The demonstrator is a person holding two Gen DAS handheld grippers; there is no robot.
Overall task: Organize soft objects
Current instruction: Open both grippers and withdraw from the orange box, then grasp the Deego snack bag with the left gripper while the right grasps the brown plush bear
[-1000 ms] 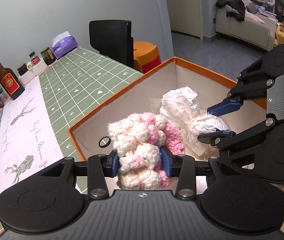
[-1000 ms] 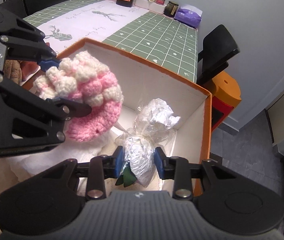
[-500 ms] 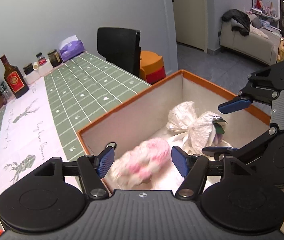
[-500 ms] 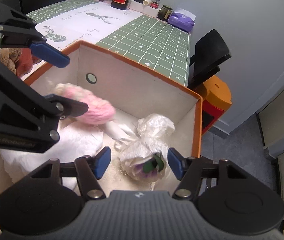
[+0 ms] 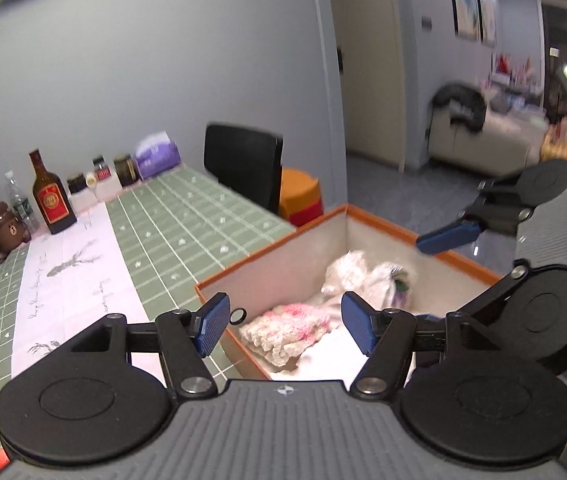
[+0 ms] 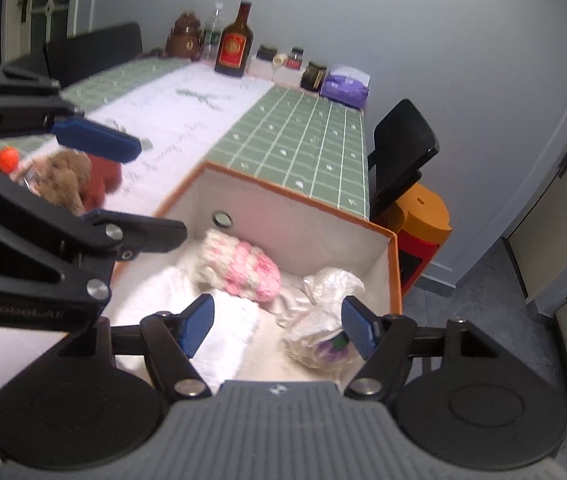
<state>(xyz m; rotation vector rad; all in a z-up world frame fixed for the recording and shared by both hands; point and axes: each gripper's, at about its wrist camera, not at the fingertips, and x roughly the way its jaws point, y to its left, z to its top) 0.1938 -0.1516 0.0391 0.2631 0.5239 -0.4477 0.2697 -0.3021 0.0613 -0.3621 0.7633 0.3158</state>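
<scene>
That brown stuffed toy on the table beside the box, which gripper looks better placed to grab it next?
Probably the left gripper: it hangs open right over the brown stuffed toy, outside the orange box. The right gripper, also open, hangs over the box.

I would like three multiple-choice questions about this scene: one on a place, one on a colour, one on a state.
1. Where does the pink and white knitted thing lie?
A. in the box
B. on the chair
C. on the floor

2. What colour is the rim of the box?
A. blue
B. orange
C. black

3. How is the right claw?
A. shut on a bottle
B. shut on the knitted thing
C. open, holding nothing

Answers: 1 A, it rests inside the walls; 2 B, the top edge is orange; 3 C, its blue pads stand apart, touching nothing.
</scene>
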